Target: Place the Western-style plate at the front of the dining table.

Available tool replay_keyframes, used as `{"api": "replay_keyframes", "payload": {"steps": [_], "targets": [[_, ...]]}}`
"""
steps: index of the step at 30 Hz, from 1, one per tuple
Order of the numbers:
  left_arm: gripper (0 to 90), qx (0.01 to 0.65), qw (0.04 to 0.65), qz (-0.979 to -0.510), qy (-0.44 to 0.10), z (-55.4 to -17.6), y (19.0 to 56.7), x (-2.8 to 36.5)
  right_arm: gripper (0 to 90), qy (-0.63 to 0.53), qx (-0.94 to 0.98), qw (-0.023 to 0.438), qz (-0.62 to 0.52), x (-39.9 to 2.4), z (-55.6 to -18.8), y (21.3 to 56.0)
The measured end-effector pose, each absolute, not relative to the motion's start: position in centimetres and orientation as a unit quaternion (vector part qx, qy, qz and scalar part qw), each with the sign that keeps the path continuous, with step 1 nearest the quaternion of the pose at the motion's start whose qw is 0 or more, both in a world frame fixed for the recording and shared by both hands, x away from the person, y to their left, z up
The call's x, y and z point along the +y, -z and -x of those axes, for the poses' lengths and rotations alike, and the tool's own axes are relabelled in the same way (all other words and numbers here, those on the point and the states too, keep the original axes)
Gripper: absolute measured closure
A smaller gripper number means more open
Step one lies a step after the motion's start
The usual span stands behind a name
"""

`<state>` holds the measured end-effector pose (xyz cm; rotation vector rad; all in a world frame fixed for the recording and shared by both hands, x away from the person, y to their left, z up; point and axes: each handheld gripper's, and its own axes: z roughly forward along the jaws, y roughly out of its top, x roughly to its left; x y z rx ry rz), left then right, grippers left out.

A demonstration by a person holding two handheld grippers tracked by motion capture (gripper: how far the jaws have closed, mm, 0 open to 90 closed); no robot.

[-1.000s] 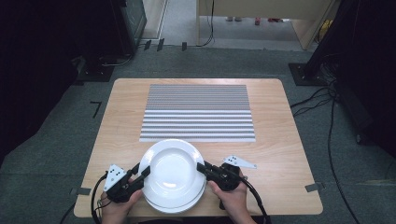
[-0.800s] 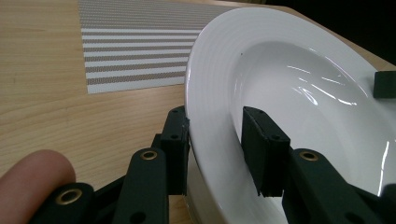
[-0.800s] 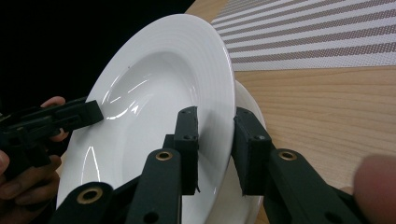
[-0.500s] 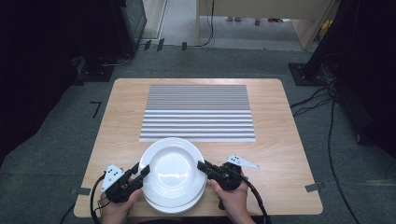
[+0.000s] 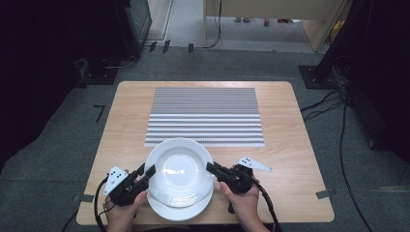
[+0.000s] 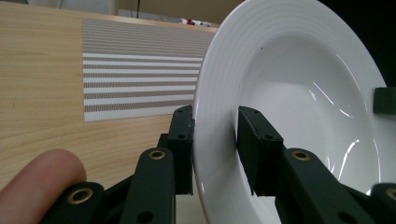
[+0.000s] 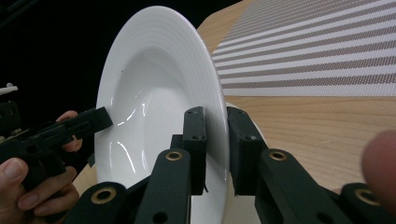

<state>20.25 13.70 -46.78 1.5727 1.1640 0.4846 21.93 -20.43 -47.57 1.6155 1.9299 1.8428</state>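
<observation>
A white deep plate (image 5: 179, 166) is held above a second white plate (image 5: 180, 209) that rests on the table's near edge. My left gripper (image 5: 146, 173) is shut on the held plate's left rim, and my right gripper (image 5: 212, 168) is shut on its right rim. In the left gripper view the jaws of my left gripper (image 6: 215, 149) pinch the ribbed rim of the plate (image 6: 299, 88). Through the right gripper view, my right gripper (image 7: 217, 140) clamps the opposite rim of the plate (image 7: 149, 93), and the other gripper (image 7: 70, 130) shows beyond it.
A grey-and-white striped placemat (image 5: 205, 116) lies across the middle of the wooden table (image 5: 290, 145), just beyond the plates. Cables trail from both grippers over the near edge. Dark equipment and cables stand on the floor around the table.
The held plate has risen slightly and drifted a little toward the placemat. Both grippers stay shut on its rim.
</observation>
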Motion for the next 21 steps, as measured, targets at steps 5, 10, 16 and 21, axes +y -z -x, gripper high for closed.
{"api": "replay_keyframes", "payload": {"steps": [5, 10, 16, 21], "targets": [[69.3, 0.487, 0.543, -0.656, -0.192, -20.5, 46.6, 13.6, 79.6, -0.589, 0.614, -0.005, -0.525, -20.8, -22.3, 47.8], [69.4, 0.485, 0.547, -0.656, -0.185, -20.8, 46.6, 13.2, 79.6, -0.591, 0.607, -0.006, -0.531, -21.4, -22.5, 47.6], [69.8, 0.482, 0.551, -0.657, -0.181, -21.6, 46.1, 12.9, 79.4, -0.592, 0.600, -0.007, -0.538, -21.8, -23.1, 47.4], [69.7, 0.478, 0.551, -0.659, -0.183, -22.6, 45.8, 12.5, 79.5, -0.593, 0.597, -0.004, -0.540, -22.1, -23.5, 47.1]]}}
